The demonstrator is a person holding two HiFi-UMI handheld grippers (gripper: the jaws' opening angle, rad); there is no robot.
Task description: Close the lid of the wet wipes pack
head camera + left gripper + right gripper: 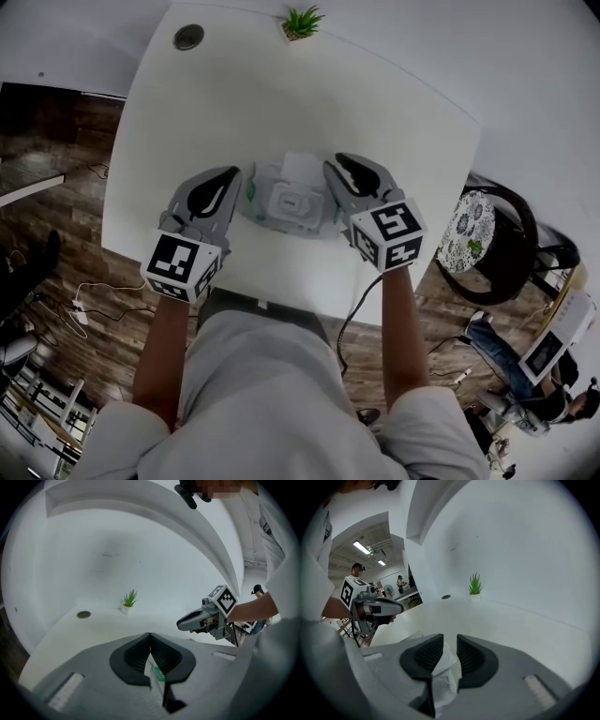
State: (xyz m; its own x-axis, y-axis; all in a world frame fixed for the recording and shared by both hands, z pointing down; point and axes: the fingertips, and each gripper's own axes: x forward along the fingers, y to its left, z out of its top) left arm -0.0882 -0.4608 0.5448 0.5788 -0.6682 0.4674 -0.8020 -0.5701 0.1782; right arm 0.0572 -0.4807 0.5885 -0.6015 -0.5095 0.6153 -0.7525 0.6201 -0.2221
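We held the pack (289, 202) mid-frame over the table (234, 103), its lid (302, 167) raised. The left claw (234, 174) had closed on the pack's left edge, and the right claw (341, 161) gripped its crumpled right end.

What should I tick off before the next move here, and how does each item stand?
1. Is the lid shut: not ok; it stands raised on the wet wipes pack.
2. Grip of the left tool on the pack's left edge: ok, jaws closed on thin film.
3. Grip of the right tool on the pack's right end: ok, white film between its jaws.
4. Pack resting flat on the table: cannot tell.
5. One tool free to press the lid: not ok, both hold the pack.
6. Surroundings clear: ok; the plant stands at the table's far edge.
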